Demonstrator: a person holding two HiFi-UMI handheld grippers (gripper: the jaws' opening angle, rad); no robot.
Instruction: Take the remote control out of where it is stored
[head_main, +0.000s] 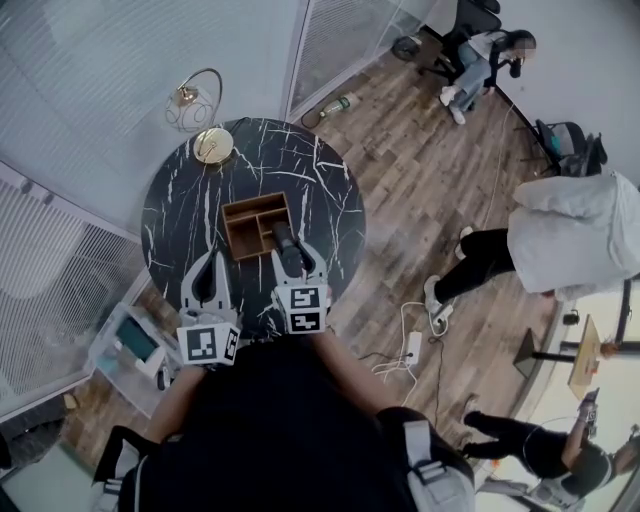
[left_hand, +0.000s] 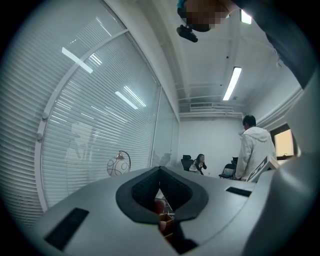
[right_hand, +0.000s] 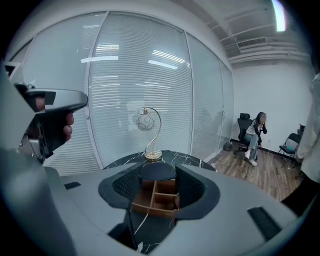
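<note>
My right gripper (head_main: 288, 252) is clamped on the remote control (head_main: 284, 240); its two jaws press against the sides of the remote's dark, rounded body. The remote's far end sticks out past the jaw tips, over the near right corner of the wooden box (head_main: 245, 232). In the right gripper view the box's open compartments show just beyond and below the remote. I cannot tell whether the remote is still touching the box's rim.

My left gripper (head_main: 207, 274) sits to the near left of the box, apart from it, over the black marble table (head_main: 178, 205). Its jaws meet at the tips and have hold of nothing.

The box stands at about the middle of the round table top. A gold lamp (head_main: 211, 146) stands on the far left edge of the table, well beyond the box. Far off past the box's right side, a person sits in a chair (head_main: 478, 58) on the wooden floor (head_main: 420, 170), and another person in a white top (head_main: 572, 238) stands nearer on that same side.
</note>
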